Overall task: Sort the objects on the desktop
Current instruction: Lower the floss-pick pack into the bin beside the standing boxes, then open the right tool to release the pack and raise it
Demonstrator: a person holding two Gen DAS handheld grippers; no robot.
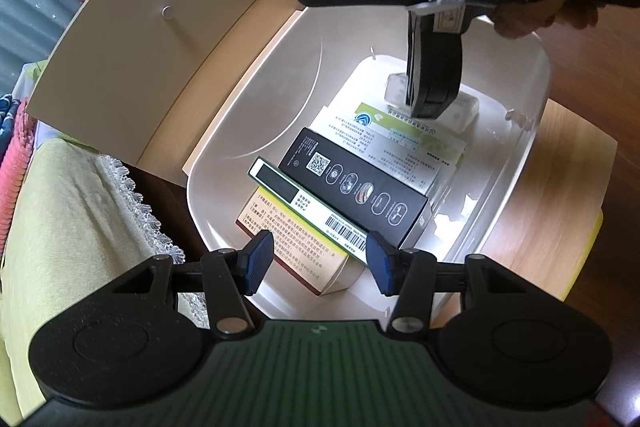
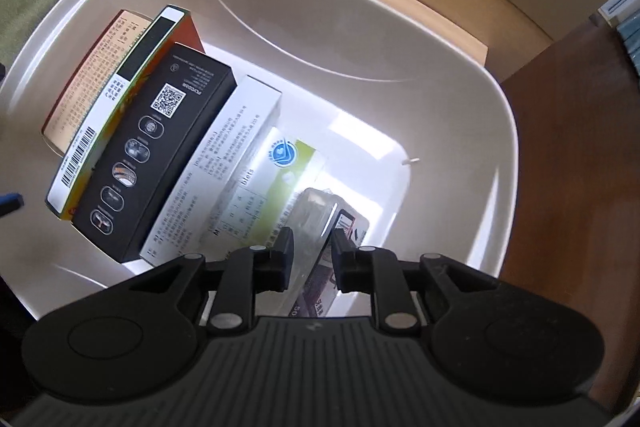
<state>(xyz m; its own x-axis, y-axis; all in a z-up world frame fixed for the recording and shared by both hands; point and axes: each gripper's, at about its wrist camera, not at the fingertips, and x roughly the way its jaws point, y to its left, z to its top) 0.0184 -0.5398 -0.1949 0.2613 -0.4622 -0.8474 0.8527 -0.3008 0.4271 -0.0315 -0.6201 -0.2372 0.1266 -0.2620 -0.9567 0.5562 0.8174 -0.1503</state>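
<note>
White bin (image 1: 532,131) is looking like smooth glossy plastic, its walls catching soft highlights. Black box (image 1: 356,187) is showing a matt cardboard finish with glossy printed icons; the green-white box (image 1: 308,205) and the orange box (image 1: 288,247) are reading as smooth printed card. The packet (image 2: 320,223) between the right gripper (image 2: 312,247) fingers is looking like clear, crinkly glossy film. Left gripper (image 1: 316,259) pads (image 1: 258,261) are showing ribbed blue rubber, arms matt black plastic with shiny metal pivot pins. Desk (image 1: 560,195) is showing light wood-grain laminate. Yellow-green cloth (image 1: 72,227) is looking soft, matt, edged in white lace.
</note>
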